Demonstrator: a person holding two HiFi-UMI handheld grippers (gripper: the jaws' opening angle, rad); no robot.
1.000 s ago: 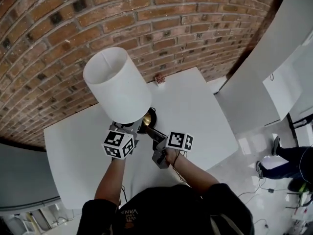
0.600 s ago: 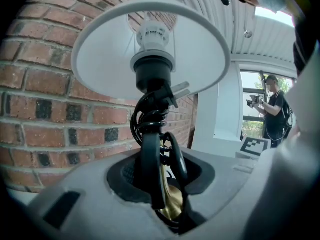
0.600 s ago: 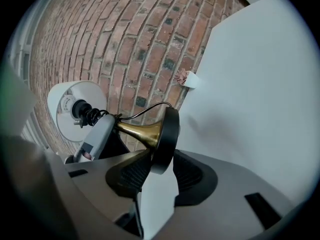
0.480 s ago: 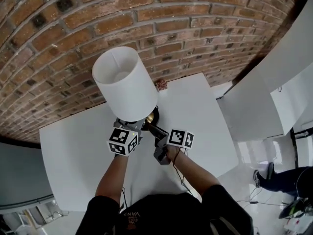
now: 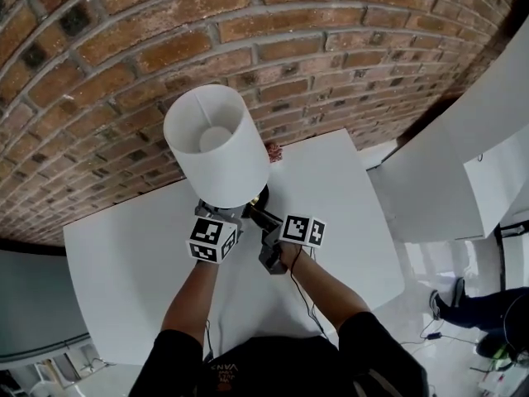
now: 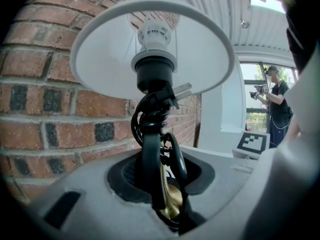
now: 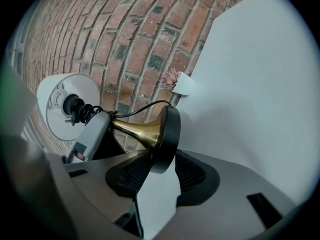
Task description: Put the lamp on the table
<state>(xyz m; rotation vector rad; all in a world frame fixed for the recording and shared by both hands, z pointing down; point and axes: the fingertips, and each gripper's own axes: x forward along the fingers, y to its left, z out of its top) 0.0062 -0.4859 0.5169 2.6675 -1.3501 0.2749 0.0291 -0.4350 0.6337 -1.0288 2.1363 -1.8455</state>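
The lamp has a white drum shade [image 5: 216,143], a brass stem [image 7: 135,129] wound with black cord [image 6: 150,129], and a round black base [image 7: 167,134]. It stands nearly upright over the white table [image 5: 124,255], close to the brick wall; whether the base touches the table I cannot tell. My left gripper [image 5: 221,212] is shut on the stem and cord just under the shade [image 6: 150,44]. My right gripper [image 5: 256,215] holds the rim of the base between its pads; its jaws have just been opening slightly, with the rim still between them.
A small white cup with something pinkish in it [image 5: 273,150] stands on the table against the brick wall [image 5: 165,48], just beyond the lamp. White panels [image 5: 446,164] stand to the right of the table. A person [image 5: 475,308] is on the floor at far right.
Both grippers and the lamp have moved farther over the table toward the brick wall and lower. The shade now stands more upright.
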